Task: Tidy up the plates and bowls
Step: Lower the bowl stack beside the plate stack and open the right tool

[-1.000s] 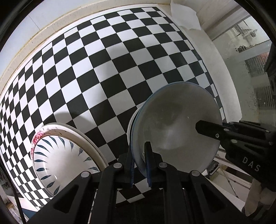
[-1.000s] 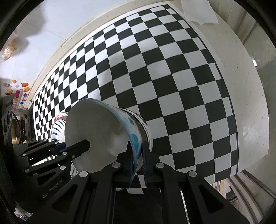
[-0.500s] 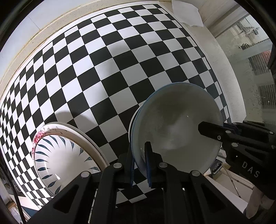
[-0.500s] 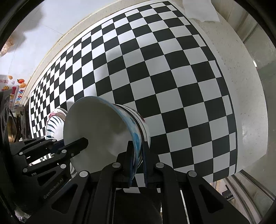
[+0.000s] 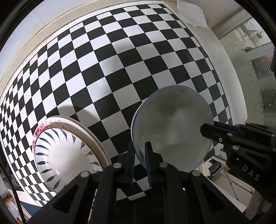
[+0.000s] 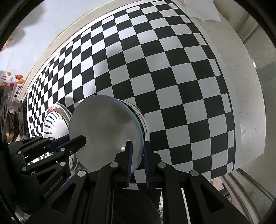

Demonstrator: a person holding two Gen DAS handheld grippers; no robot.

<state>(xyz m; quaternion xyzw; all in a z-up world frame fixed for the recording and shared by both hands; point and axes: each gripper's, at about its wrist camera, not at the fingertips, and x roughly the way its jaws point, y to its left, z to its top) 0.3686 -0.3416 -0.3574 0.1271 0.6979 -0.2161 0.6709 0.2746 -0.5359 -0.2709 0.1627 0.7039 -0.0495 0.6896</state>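
Note:
A white bowl with a blue rim (image 5: pixel 172 124) (image 6: pixel 103 129) sits nested in a patterned bowl (image 6: pixel 144 120) on the checkered cloth (image 5: pixel 103 69). My left gripper (image 5: pixel 139 149) (image 6: pixel 75 137) is shut on the bowl's left rim. At the opposite rim, the jaws of my right gripper (image 6: pixel 137 148) (image 5: pixel 209 125) are opening; the rim still stands between its pads, which look loose on it. To the left lies a plate with dark leaf marks (image 5: pixel 65 151) (image 6: pixel 51 124), stacked on a floral-rimmed plate (image 5: pixel 40 128).
A crumpled white cloth (image 5: pixel 191 12) (image 6: pixel 201 10) lies at the far right corner of the counter. The pale counter edge (image 6: pixel 245 103) runs down the right side, with glass beyond. The checkered cloth stretches bare away from the bowls.
The white bowl has sunk deeper into the patterned bowl, hiding its blue-spotted outer wall. The right gripper's jaws stand slightly wider. Both hands have kept their place.

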